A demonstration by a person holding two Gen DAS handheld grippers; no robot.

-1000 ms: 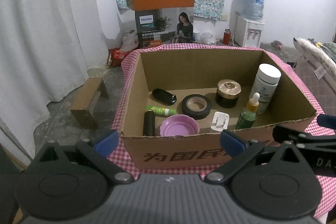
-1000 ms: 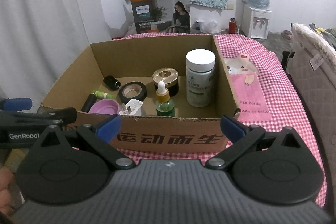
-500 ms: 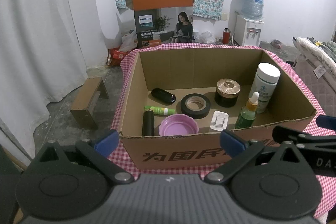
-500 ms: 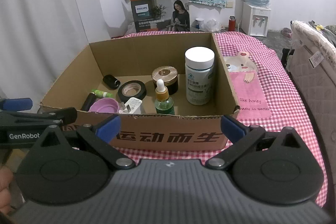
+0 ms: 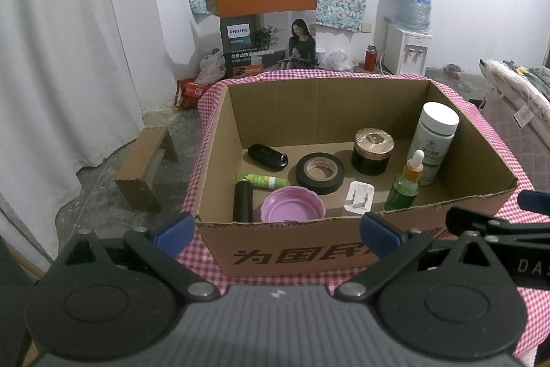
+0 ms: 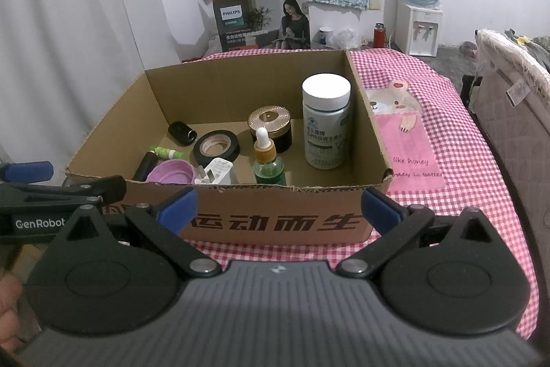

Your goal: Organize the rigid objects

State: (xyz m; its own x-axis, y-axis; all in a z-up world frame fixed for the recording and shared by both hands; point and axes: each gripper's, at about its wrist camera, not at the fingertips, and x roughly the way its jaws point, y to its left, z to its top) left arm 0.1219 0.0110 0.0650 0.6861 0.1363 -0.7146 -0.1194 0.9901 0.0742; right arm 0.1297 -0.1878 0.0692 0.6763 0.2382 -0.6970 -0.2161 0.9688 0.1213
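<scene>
The left gripper [image 5: 276,231] and the right gripper [image 6: 278,207] are held level, side by side, each with its blue-tipped fingers spread wide and holding nothing, just short of the near wall of the open brown cardboard box [image 5: 309,255] on the pink checked tablecloth [image 6: 457,140]. Straight ahead of the left gripper, on the box floor, lie a pink round plastic lid [image 5: 293,204] and a black roll of tape [image 5: 320,172]. Ahead of the right gripper stand a green dropper bottle [image 6: 268,160] and, to its right, a tall white-capped supplement bottle [image 6: 326,126].
</scene>
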